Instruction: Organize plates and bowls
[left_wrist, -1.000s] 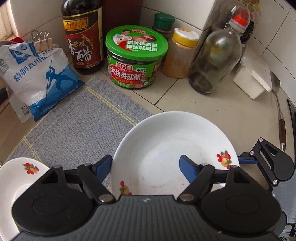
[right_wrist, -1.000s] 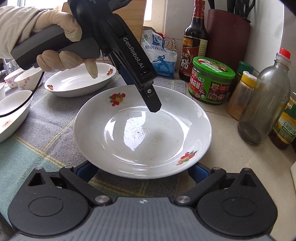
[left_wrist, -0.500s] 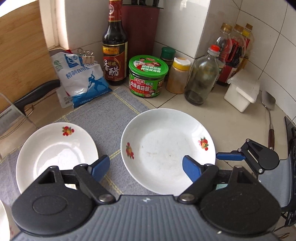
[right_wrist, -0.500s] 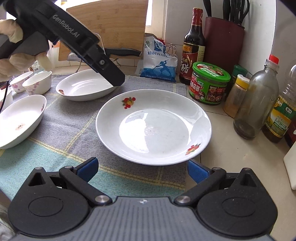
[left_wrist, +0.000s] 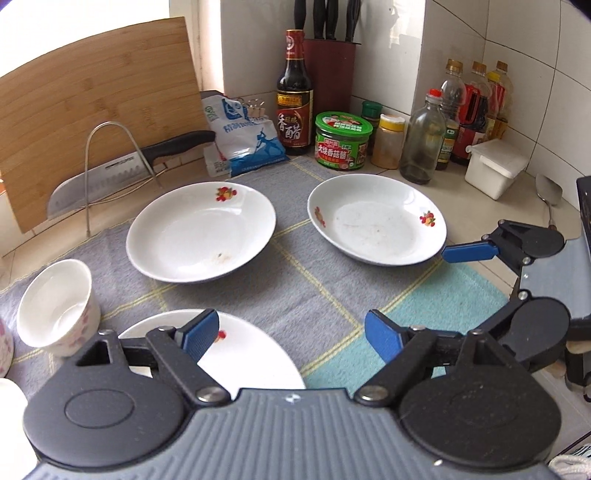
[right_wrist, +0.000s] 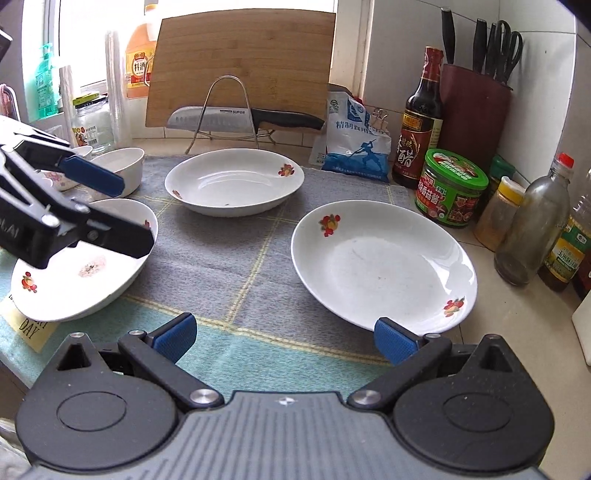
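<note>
Left hand-held gripper, jaws spread and empty, hovers right over the near floral plate at lower left (right hand-held gripper, also agape, sits by the right-hand plate).

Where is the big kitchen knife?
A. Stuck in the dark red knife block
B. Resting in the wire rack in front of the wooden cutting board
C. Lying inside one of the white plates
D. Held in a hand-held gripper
B: the knife lies across the wire rack, with the wooden cutting board standing right behind it; no plate or gripper touches it.
</note>
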